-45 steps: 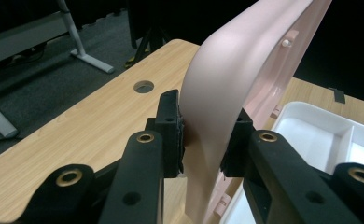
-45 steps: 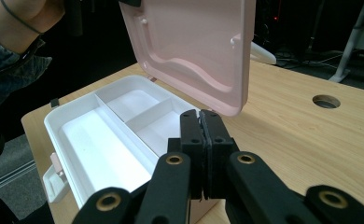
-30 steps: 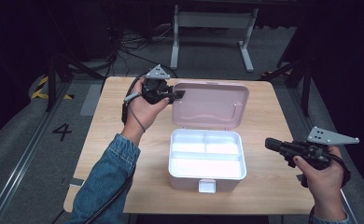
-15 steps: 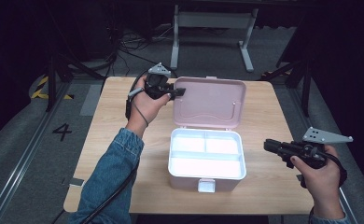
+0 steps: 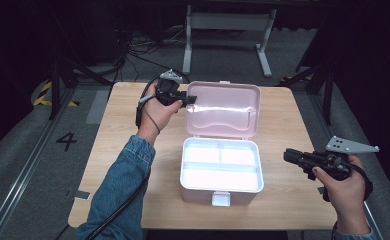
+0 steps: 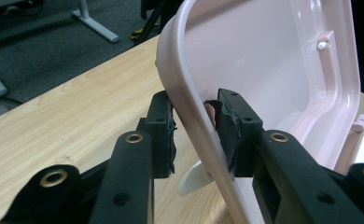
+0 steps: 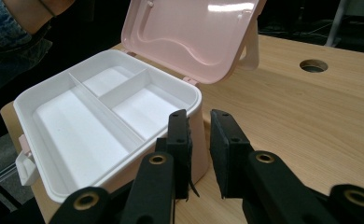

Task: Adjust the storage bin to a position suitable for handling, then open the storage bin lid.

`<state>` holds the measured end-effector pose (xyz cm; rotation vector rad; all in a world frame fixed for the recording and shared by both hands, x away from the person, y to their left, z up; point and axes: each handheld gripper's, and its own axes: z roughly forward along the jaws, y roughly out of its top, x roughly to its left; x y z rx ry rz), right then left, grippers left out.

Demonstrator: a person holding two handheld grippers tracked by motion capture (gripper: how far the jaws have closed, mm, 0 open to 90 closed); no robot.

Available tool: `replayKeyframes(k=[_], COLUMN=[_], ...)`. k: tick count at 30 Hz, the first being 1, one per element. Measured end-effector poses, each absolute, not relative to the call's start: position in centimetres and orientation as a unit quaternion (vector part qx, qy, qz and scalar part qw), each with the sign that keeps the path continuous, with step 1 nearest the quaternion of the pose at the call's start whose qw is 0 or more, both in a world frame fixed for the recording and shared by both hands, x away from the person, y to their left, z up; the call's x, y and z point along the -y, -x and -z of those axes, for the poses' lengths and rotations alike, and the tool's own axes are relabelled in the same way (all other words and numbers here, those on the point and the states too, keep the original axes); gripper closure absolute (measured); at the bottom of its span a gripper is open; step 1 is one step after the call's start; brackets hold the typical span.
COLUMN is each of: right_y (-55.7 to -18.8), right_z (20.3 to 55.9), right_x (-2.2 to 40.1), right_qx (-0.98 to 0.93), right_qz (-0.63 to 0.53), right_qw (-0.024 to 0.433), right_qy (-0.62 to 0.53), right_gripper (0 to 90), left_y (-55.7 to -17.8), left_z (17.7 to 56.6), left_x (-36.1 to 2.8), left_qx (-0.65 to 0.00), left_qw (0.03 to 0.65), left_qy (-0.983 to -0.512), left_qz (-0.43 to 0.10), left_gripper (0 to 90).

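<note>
A box with a white, divided base (image 5: 184, 167) and a pink lid (image 5: 223, 107) stands open mid-table. My left gripper (image 5: 192, 99) is at the lid's left edge. In the left gripper view the lid's rim (image 6: 189, 88) runs between the pads (image 6: 164, 135) of the left gripper (image 6: 194, 126). These jaws have just been opening and stand loose around the rim. My right gripper (image 5: 287, 155) hovers right of the base. Its jaws have also just been opening, and the right gripper (image 7: 199, 140) has nothing between its fingers, close to the base's corner (image 7: 194, 100). The pink lid (image 7: 194, 32) leans back behind.
The wooden table (image 5: 123, 130) has bare room to the left and right of the box. A white latch (image 5: 221, 199) hangs at the box's front. A round cable hole (image 7: 313, 65) lies in the tabletop. A desk frame (image 5: 228, 22) stands on the floor beyond.
The left hand has shifted a little along the lid's left edge. The right gripper's jaws have parted; that hand has stayed in place.
</note>
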<state>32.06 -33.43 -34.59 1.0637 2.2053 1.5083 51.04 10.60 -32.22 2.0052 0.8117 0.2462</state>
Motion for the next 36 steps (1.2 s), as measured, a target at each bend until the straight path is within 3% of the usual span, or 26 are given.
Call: replayKeyframes(k=[14,26,36], right_y=[-32.1,-31.9,-32.3], right_z=[34.7,34.4,34.6], right_x=[33.6,33.7,33.7], right_qx=[-0.758,-0.754,-0.754], right_qz=[-0.522,-0.527,-0.527], right_qw=[0.132,0.136,0.130], right_qy=[-0.368,-0.368,-0.371], right_gripper=[77.4,76.4,75.1], left_y=[-51.6,-51.3,-48.6], left_z=[33.7,33.6,31.2], left_x=[-10.5,-10.9,-11.5], left_qx=[-0.350,-0.363,-0.332], left_qw=[0.442,0.447,0.459], left_qy=[-0.821,-0.813,-0.817], left_qz=[-0.091,-0.087,-0.103], left_gripper=[65.3,52.6,45.1])
